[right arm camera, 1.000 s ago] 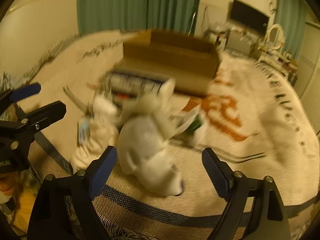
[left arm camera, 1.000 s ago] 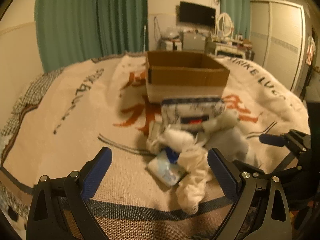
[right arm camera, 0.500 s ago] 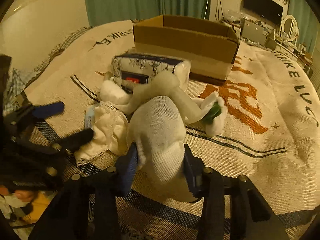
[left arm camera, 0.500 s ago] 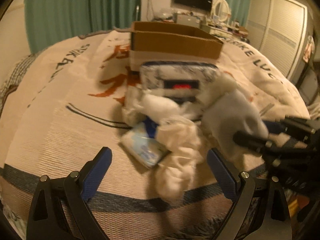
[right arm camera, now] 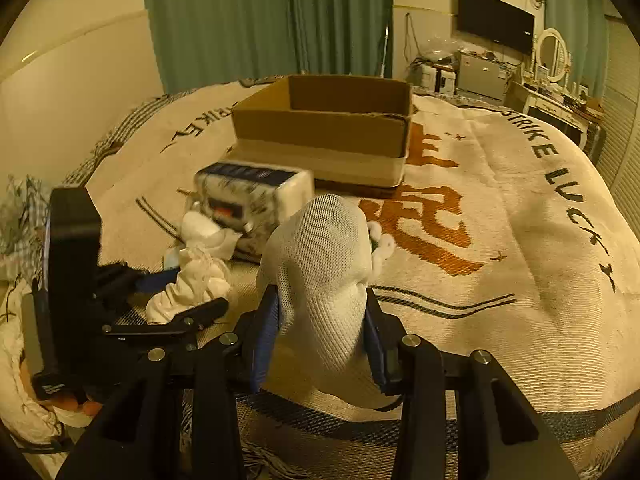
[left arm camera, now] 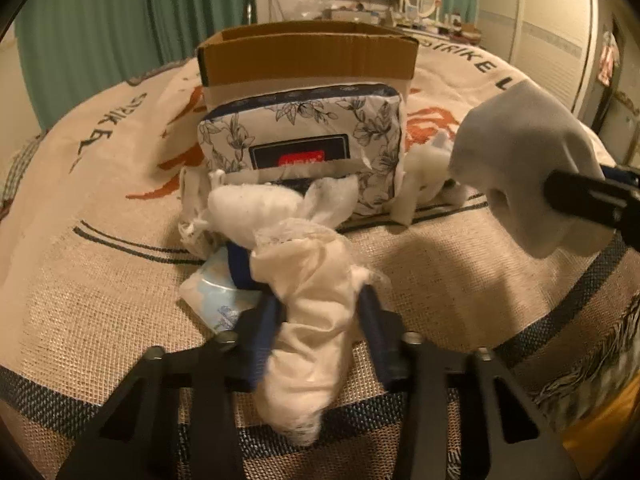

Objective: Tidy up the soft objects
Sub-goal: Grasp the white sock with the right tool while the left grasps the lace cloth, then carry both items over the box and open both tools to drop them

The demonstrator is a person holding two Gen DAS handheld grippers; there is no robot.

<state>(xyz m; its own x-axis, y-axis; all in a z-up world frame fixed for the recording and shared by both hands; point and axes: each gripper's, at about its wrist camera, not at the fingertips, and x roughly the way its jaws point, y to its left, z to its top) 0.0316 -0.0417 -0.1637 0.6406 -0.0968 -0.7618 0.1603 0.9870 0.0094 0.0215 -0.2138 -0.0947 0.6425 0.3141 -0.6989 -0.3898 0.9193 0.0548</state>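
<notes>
White crumpled cloth (left arm camera: 316,300) sat pinched in your closing left tool (left arm camera: 320,320); your closing right tool (right arm camera: 320,320) squeezed the white mesh sock (right arm camera: 320,264). Both limp bundles could slip free before reaching the brown cardboard box (right arm camera: 324,136).

The left hand-held gripper (left arm camera: 320,316), wide open a second ago, is closing on the crumpled white gauze cloth (left arm camera: 310,320), which now sits between its blue pads. The right hand-held gripper (right arm camera: 320,332) has closed on the white knit sock (right arm camera: 320,276) and raised it off the woven bedspread (right arm camera: 500,280), toward frame centre.
</notes>
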